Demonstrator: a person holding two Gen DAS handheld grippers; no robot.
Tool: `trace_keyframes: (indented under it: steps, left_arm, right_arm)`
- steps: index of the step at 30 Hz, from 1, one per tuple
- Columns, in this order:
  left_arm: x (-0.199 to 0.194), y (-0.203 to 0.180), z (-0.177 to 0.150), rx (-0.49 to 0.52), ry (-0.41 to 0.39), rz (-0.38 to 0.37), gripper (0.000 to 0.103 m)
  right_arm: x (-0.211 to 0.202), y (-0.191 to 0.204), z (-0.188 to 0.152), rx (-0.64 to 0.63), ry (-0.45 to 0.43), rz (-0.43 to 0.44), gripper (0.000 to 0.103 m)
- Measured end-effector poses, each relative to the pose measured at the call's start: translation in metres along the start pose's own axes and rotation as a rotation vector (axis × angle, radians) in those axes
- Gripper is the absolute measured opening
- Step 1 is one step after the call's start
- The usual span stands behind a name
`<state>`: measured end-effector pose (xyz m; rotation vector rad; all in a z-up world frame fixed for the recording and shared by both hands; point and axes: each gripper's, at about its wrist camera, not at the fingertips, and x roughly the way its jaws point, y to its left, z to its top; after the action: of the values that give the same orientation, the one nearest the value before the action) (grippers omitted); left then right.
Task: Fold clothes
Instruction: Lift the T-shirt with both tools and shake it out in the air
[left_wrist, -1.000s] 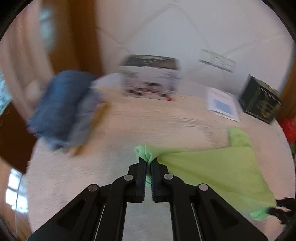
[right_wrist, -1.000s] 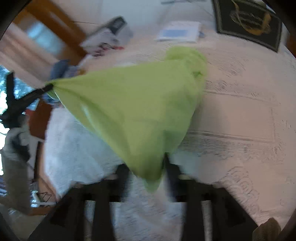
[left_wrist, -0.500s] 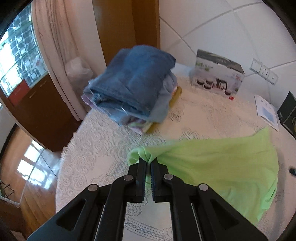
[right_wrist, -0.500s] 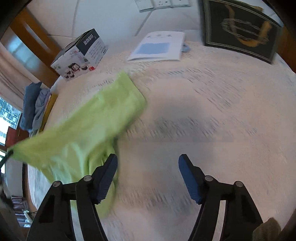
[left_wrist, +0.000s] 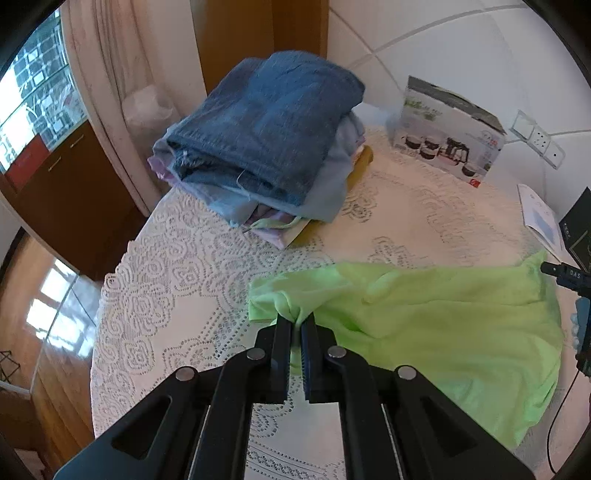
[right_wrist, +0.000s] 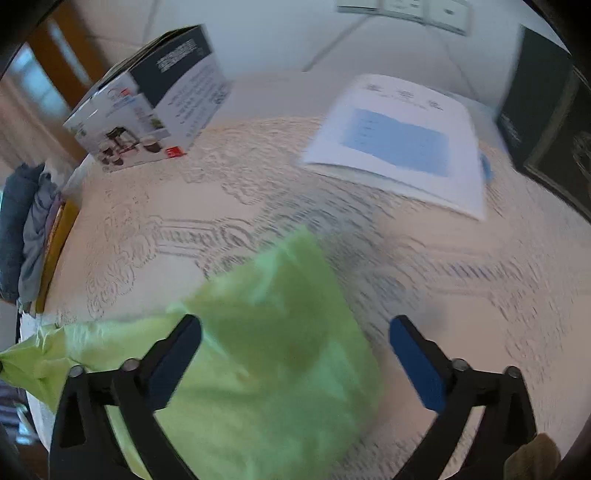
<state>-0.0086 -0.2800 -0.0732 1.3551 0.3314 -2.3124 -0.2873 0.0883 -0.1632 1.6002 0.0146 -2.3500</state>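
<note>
White lace covers the round bench, which stands against a tiled wall beside a curtained window. By our reckoning the task is partly done: a stack of folded clothes, with denim on top, sits at the far left edge of the bench, while the green garment lies rumpled and spread near the front edge, no tidy fold in it yet. We have the left tongs pinched shut on one bunched corner of that garment. The right tongs have just been opening and now stand wide, with the green cloth passing under and between the jaws but not pressed by the pads. What is left, as we judge it, is to lay this piece flat, fold it and add it to the stack. Our left view alone shows the stack clearly and the pinched corner; our right view, blurred, shows the open jaws, plus a paper booklet and printed box toward the far edge.
</note>
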Motion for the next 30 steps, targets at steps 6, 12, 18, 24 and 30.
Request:
trace_keyframes:
  steps: [6, 12, 18, 24, 30]
  left_arm:
    - [0.005, 0.003, 0.002, -0.01, 0.01, -0.007, 0.003]
    - [-0.012, -0.01, 0.006, 0.023, -0.04, -0.041, 0.003]
    - [-0.075, -0.017, 0.015, 0.041, -0.181, -0.138, 0.003]
    - [-0.145, -0.036, 0.028, 0.077, -0.325, -0.279, 0.003]
    - [-0.244, -0.05, 0.038, 0.129, -0.514, -0.442, 0.003]
  right_arm:
    - [0.019, 0.023, 0.001, -0.1, 0.036, -0.077, 0.06]
    - [-0.029, 0.015, -0.02, -0.066, -0.068, -0.055, 0.004]
    - [-0.164, -0.031, -0.06, 0.035, -0.331, -0.038, 0.004]
    - [-0.331, -0.055, -0.114, 0.078, -0.617, -0.093, 0.004]
    - [-0.468, -0.049, -0.174, 0.048, -0.865, -0.178, 0.004]
